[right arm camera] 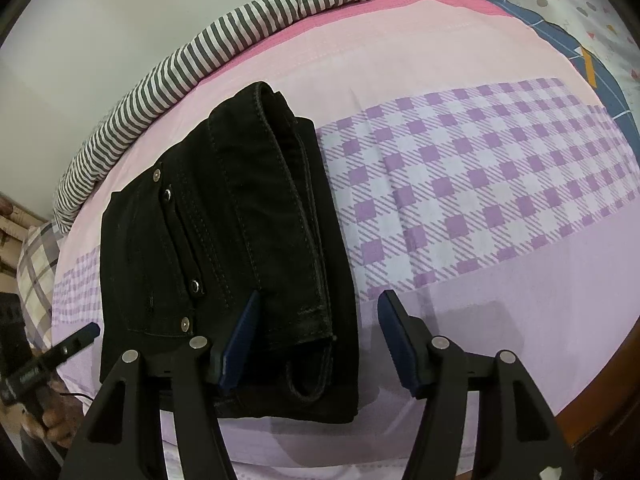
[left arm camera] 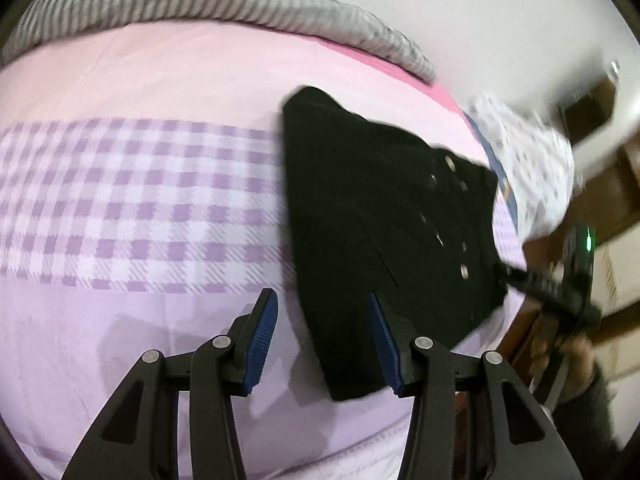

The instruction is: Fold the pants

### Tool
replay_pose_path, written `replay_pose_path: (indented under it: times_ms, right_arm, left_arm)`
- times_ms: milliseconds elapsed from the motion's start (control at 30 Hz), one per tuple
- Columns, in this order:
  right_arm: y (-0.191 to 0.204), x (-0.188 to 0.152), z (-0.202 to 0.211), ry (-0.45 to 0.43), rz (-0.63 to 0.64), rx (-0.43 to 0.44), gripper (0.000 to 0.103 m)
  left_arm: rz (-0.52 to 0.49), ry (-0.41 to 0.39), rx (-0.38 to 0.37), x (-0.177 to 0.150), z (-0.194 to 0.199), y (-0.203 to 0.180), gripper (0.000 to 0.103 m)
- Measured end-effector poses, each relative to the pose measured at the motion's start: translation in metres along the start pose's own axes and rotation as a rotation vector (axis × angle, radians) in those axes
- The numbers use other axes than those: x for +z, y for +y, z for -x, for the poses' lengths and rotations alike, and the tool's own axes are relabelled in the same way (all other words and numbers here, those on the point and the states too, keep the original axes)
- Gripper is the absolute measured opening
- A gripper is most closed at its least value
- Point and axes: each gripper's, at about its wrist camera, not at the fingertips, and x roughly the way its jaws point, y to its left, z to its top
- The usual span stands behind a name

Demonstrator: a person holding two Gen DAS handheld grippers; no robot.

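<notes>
Black pants [right arm camera: 224,248] lie folded into a compact bundle on the pink and purple bed sheet [right arm camera: 480,200]; metal rivets show on the pocket side. They also show in the left wrist view [left arm camera: 380,220]. My left gripper [left arm camera: 322,332] is open and empty, hovering over the bundle's near corner. My right gripper [right arm camera: 318,336] is open and empty, its jaws straddling the bundle's near right edge without gripping it. The right gripper also shows in the left wrist view [left arm camera: 552,288], beside the pants' right edge. The left gripper's tip [right arm camera: 80,336] shows at the left of the right wrist view.
A grey-and-white striped cloth [right arm camera: 200,60] lies along the bed's far edge by the wall. A patterned white and blue pillow [right arm camera: 580,20] sits at the bed's end. A wooden bed frame edge [right arm camera: 608,380] runs at the lower right.
</notes>
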Motion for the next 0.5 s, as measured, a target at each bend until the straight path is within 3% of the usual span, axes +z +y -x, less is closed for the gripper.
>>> replay_pose_path:
  times_ms: [100,267,367,500]
  right_arm:
    - [0.0,-0.003,0.001,-0.001,-0.013,-0.002,0.057]
    - [0.003,-0.004,0.008,0.0,-0.013,-0.019,0.057]
    - [0.019,0.005,0.03,-0.083,0.05,-0.061,0.055]
    - [0.052,0.025,0.05,-0.186,0.158,-0.027,0.055]
  left_arm:
    - [0.041,-0.003,-0.001,0.008,-0.002,0.008,0.048]
    - [0.017,-0.02,0.012,0.021,-0.002,0.001,0.048]
    - [-0.035,-0.05,0.025,0.036,-0.002,-0.012,0.048]
    - [-0.091,-0.092,0.001,0.065,-0.009,-0.031,0.048]
